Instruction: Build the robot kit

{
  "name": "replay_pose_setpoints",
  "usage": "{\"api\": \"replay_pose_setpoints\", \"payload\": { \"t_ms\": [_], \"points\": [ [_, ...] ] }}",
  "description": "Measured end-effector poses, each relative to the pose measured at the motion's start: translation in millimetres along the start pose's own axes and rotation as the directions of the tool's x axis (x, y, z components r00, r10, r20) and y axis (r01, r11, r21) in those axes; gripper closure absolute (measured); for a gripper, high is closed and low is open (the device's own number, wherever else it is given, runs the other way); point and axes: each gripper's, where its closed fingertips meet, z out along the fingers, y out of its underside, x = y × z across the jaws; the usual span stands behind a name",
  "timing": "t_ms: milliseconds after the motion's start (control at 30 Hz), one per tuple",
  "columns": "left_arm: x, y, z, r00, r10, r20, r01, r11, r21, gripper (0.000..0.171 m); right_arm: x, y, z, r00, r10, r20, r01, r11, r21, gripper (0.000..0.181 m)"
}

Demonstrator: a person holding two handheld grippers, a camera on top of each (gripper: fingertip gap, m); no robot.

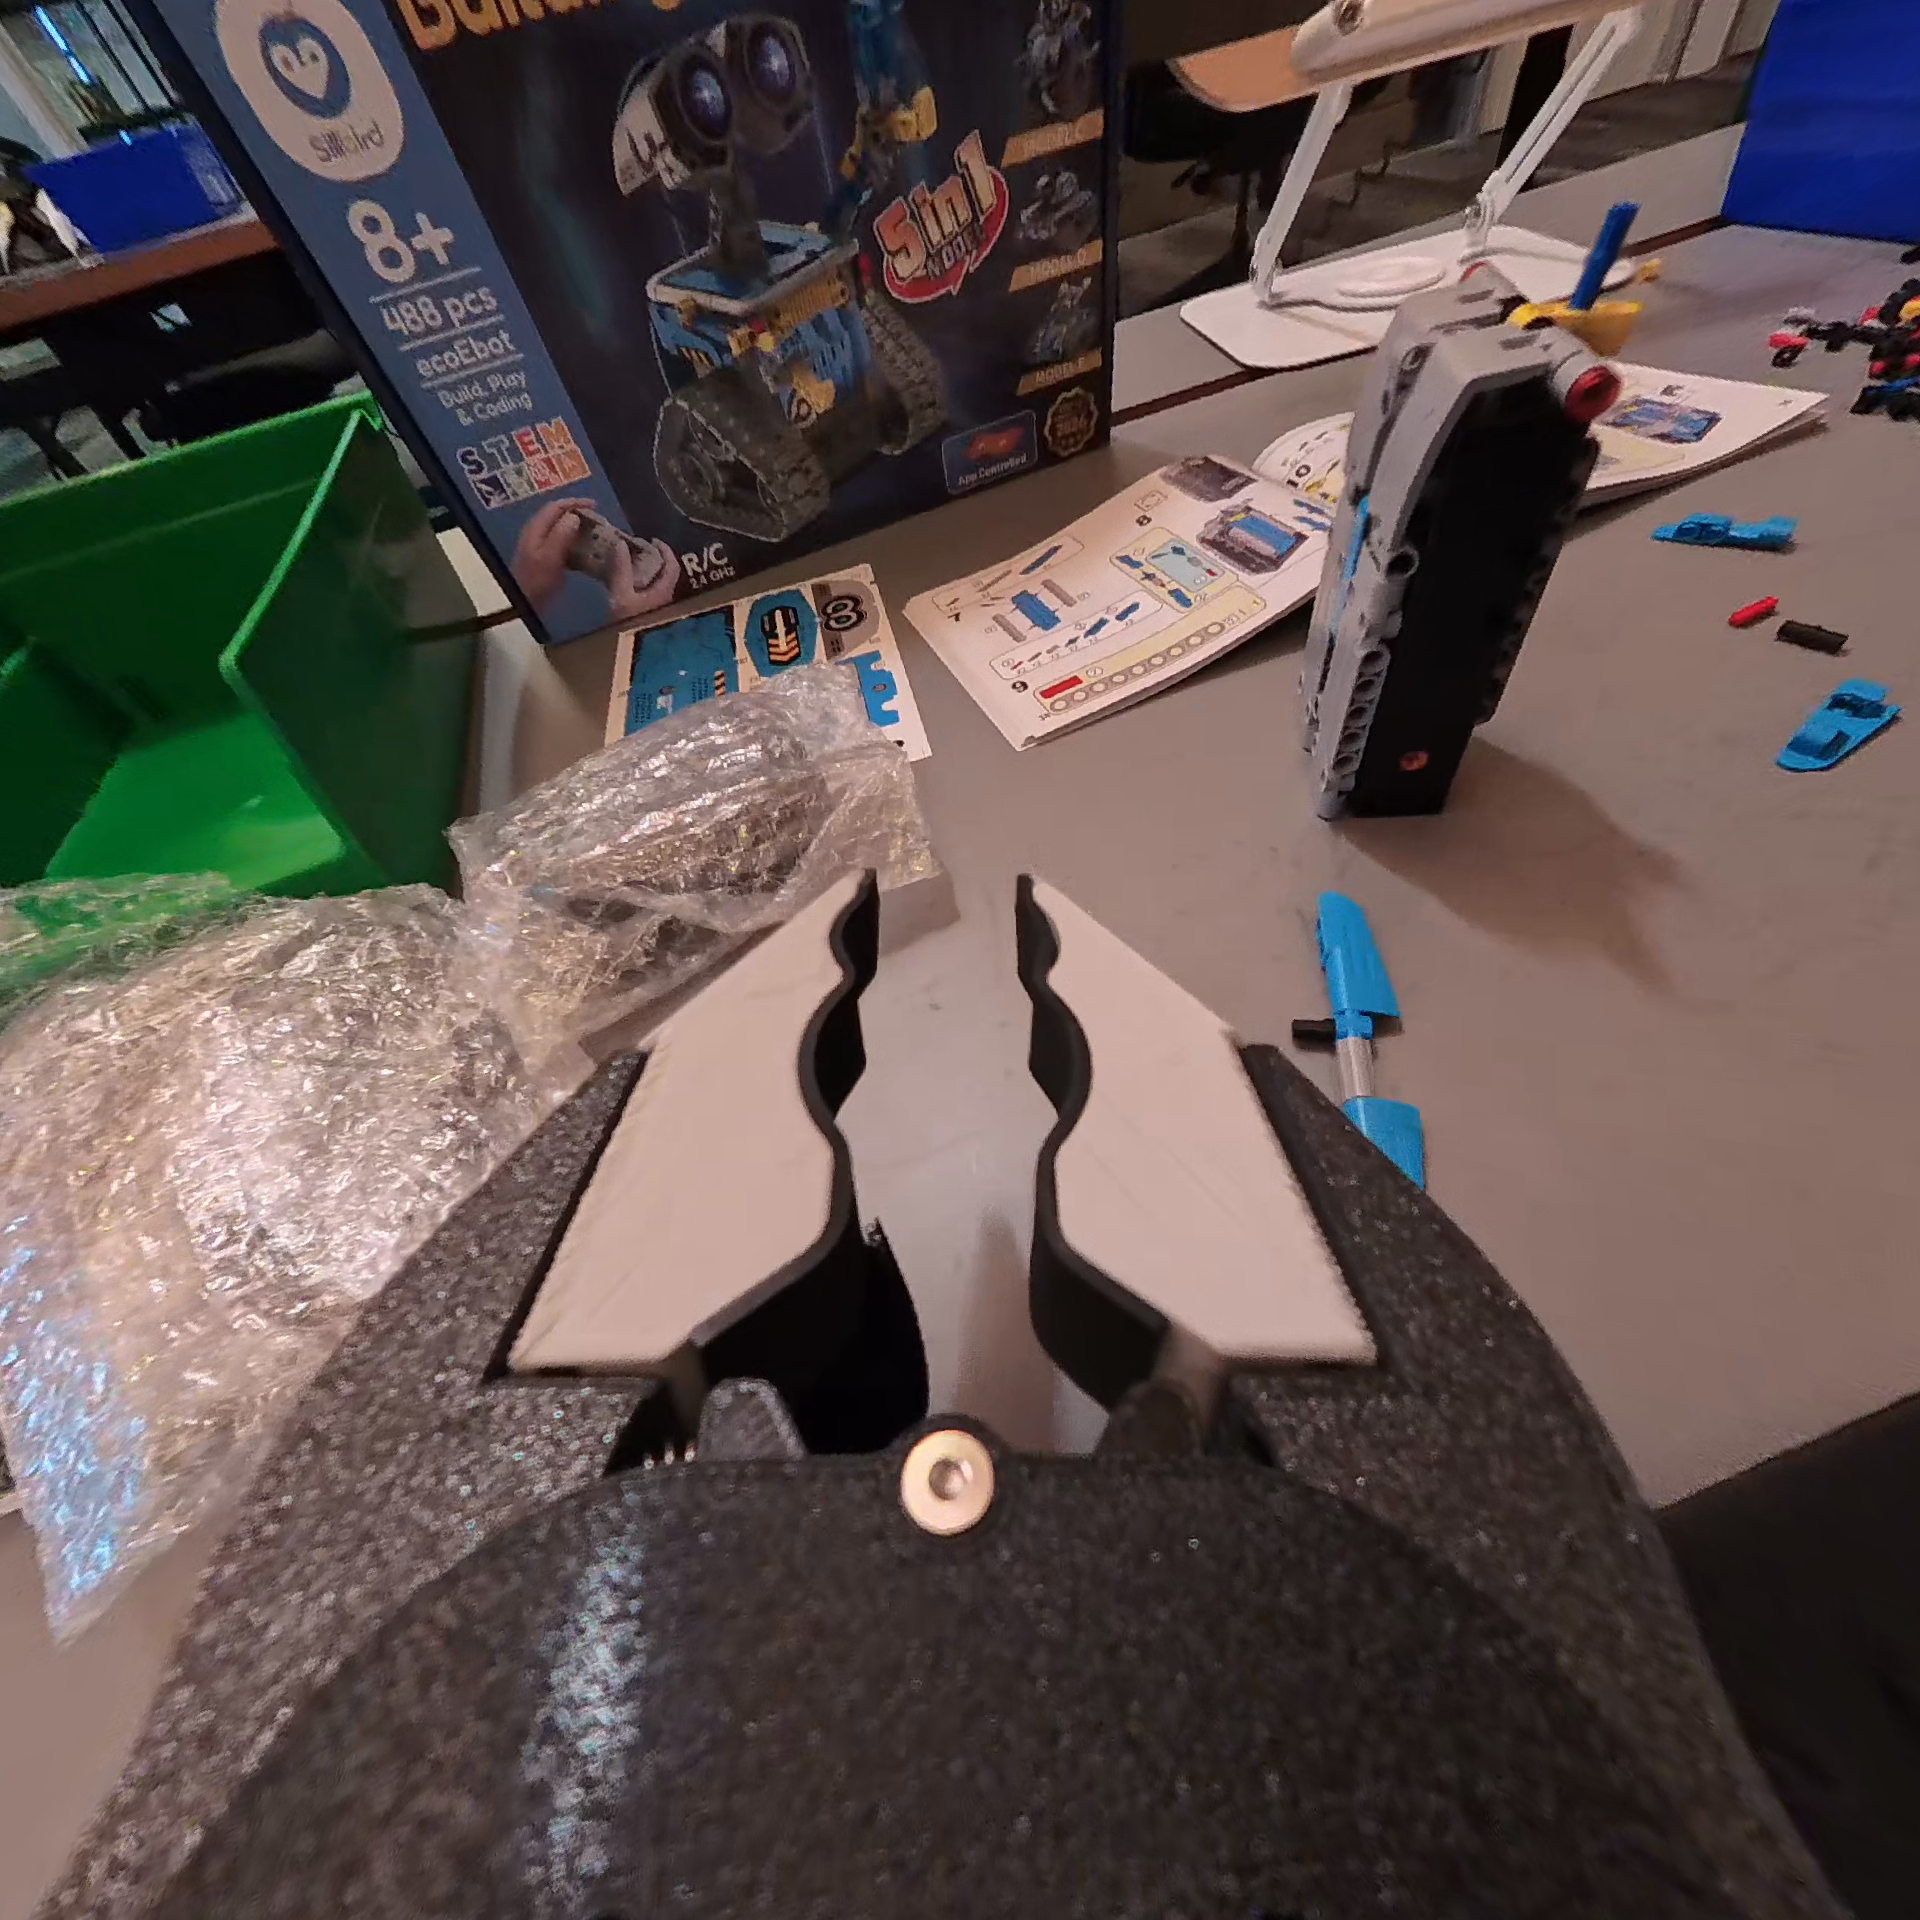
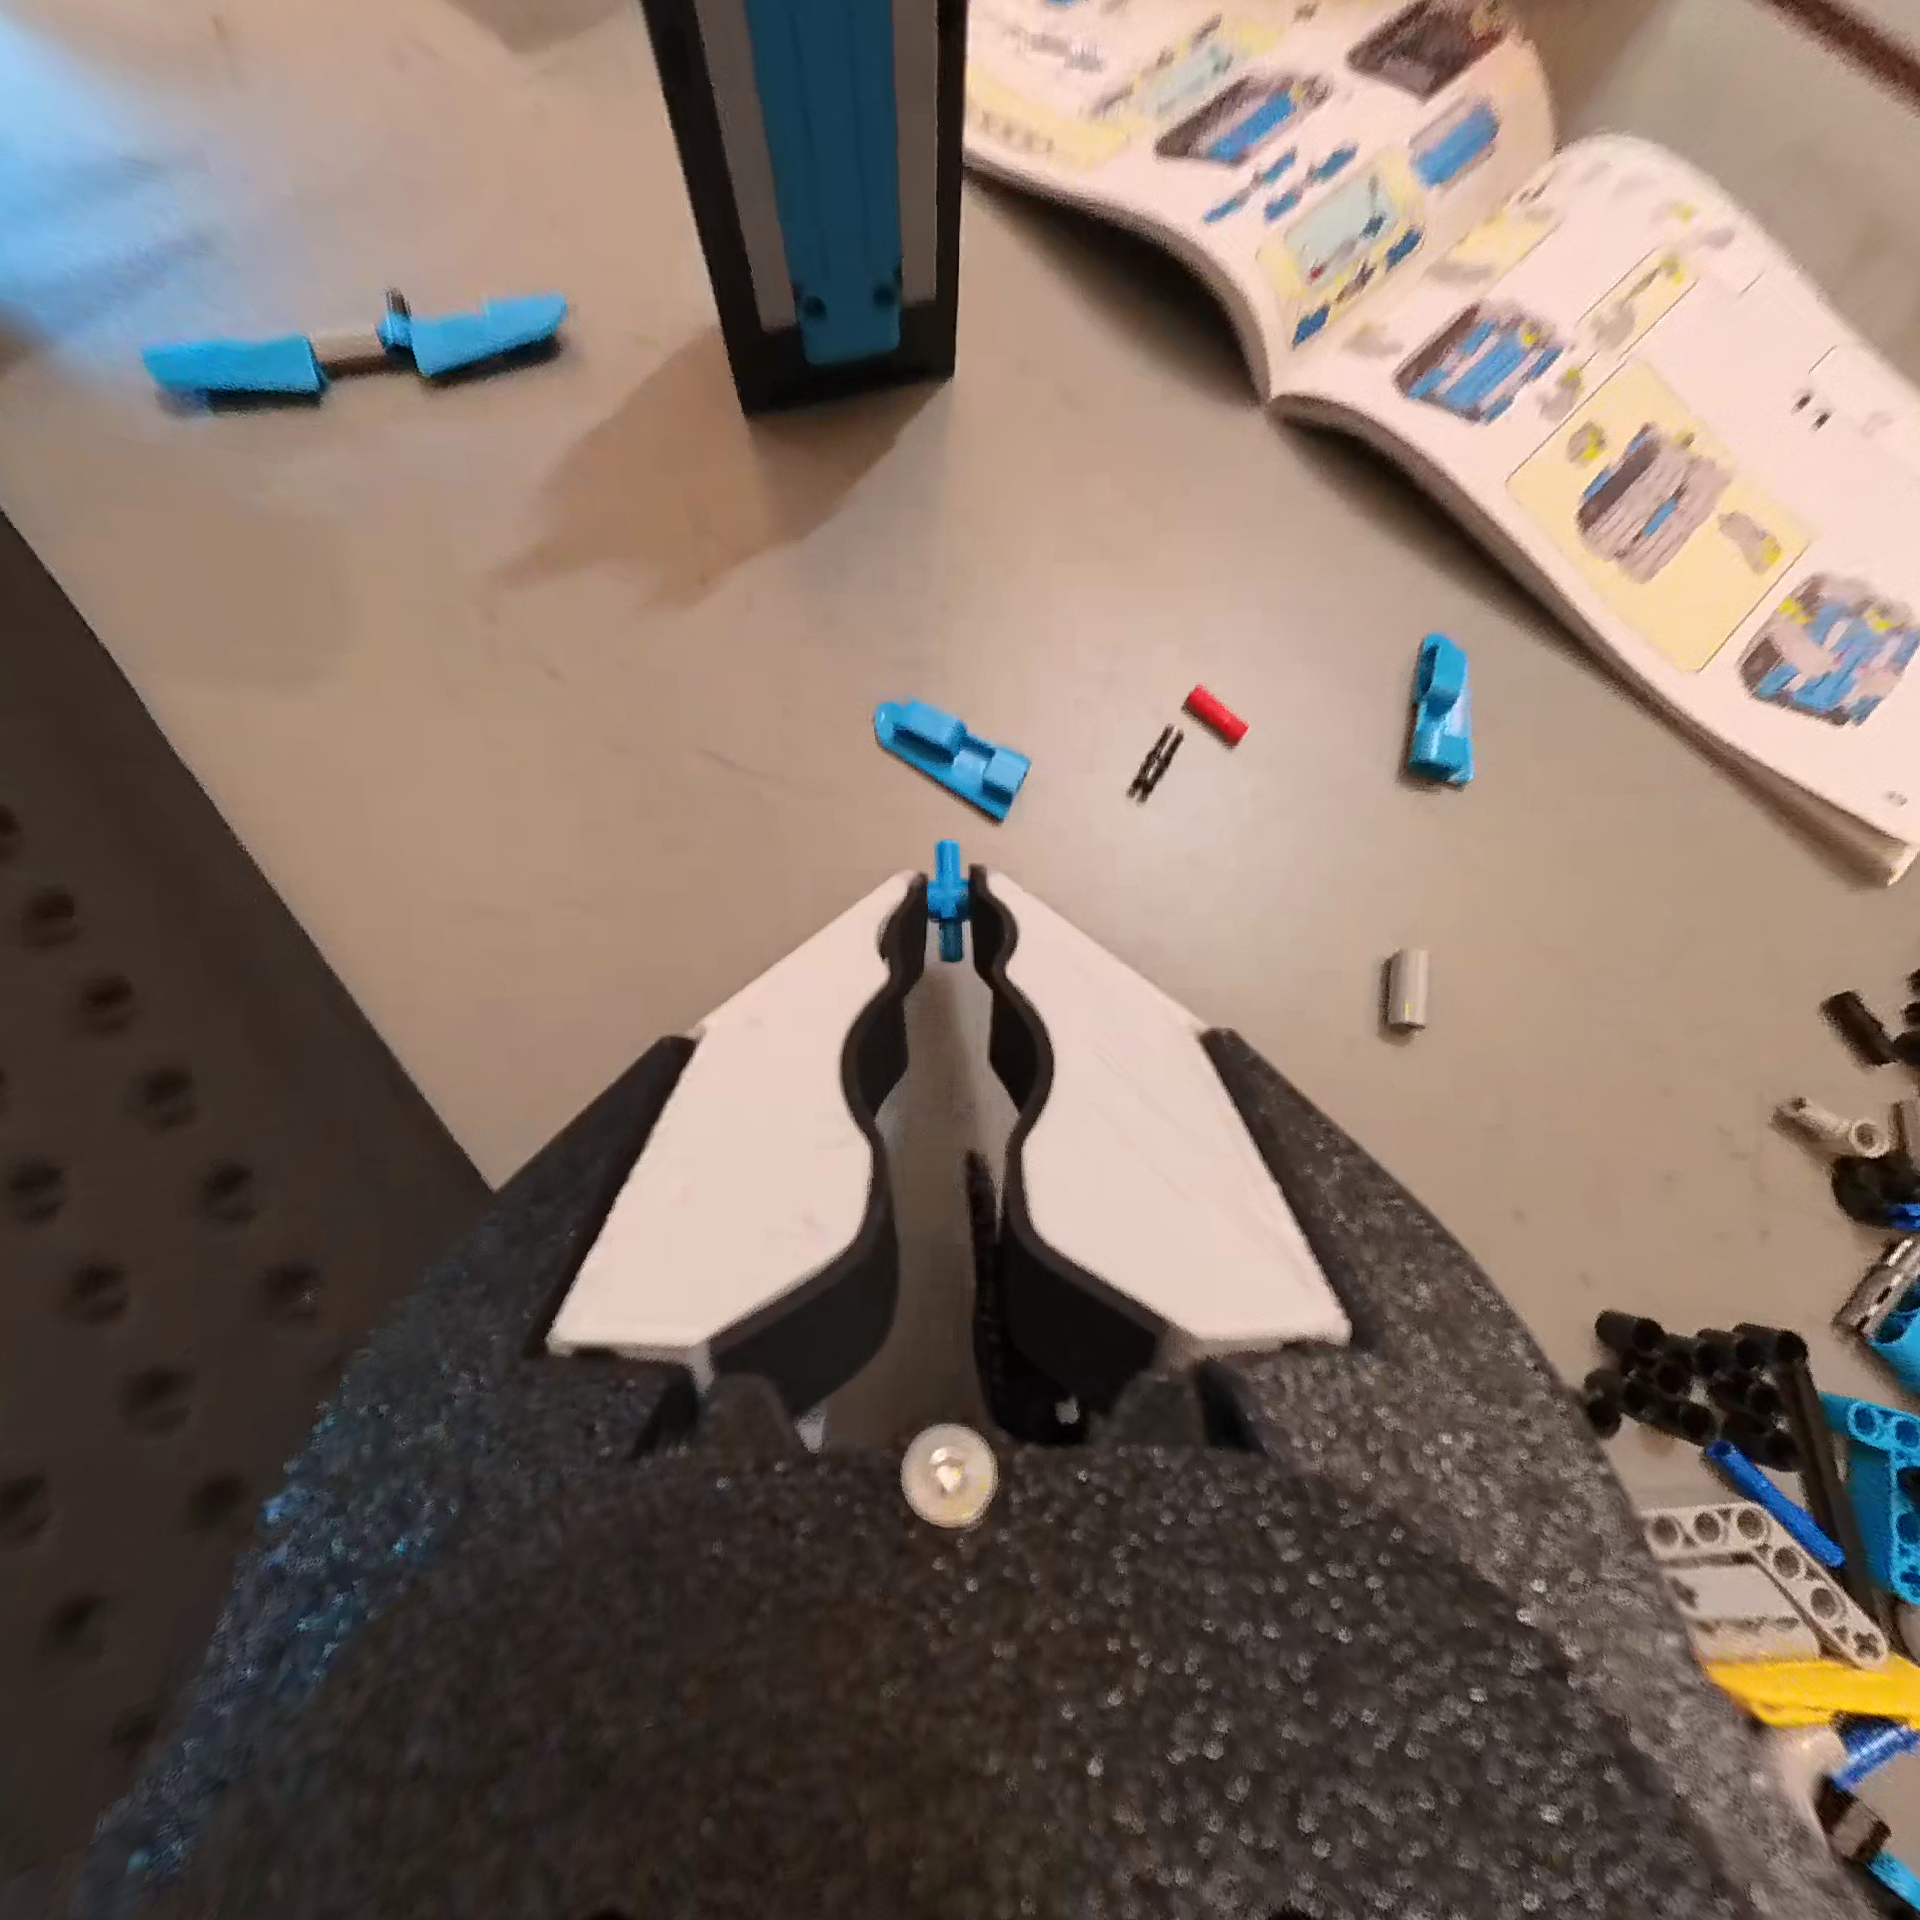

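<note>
My right gripper (image 2: 948,883) is shut on a small blue pin (image 2: 945,896), held upright at its tips above the grey table (image 2: 623,727). Just beyond it lie a blue curved piece (image 2: 951,756), a black pin (image 2: 1153,764), a red pin (image 2: 1216,715) and another blue piece (image 2: 1439,712). A tall grey, black and blue block assembly (image 2: 831,187) stands further off; it also shows in the left wrist view (image 1: 1444,551). My left gripper (image 1: 945,894) is open and empty above the table (image 1: 1143,831), beside crumpled clear plastic bags (image 1: 686,821). A blue and grey rod assembly (image 1: 1356,1023) lies to its right.
A green bin (image 1: 208,665) and the toy's box (image 1: 727,291) stand at the back left, with a sticker sheet (image 1: 769,655) and an open instruction booklet (image 1: 1122,592), also seen in the right wrist view (image 2: 1507,343). A white lamp base (image 1: 1351,281) is behind. Several loose parts (image 2: 1787,1455) lie right. Some 30 cm of space lies between my two pairs of fingers. Measured from the fingertips, the blue curved piece (image 2: 951,756) is 4 cm or so from the right gripper and 25 cm from the left. My left wrist view (image 1: 1862,720) looks at it from another angle.
</note>
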Motion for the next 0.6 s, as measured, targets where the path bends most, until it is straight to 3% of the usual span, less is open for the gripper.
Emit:
{"api": "replay_pose_setpoints", "payload": {
  "t_ms": [200,600],
  "points": [
    [-1.8,16.8,13.7,0.999,-0.035,-0.014,0.033,0.992,-0.123,0.146,14.1,-3.7,7.7,0.993,-0.072,-0.094,0.075,0.997,0.026,0.174],
    [4.7,24.0,26.4,0.995,0.099,-0.004,-0.098,0.979,-0.180,0.150,12.6,-4.5,9.0,1.000,-0.008,-0.016,0.008,0.999,0.051,0.174]
  ]
}}
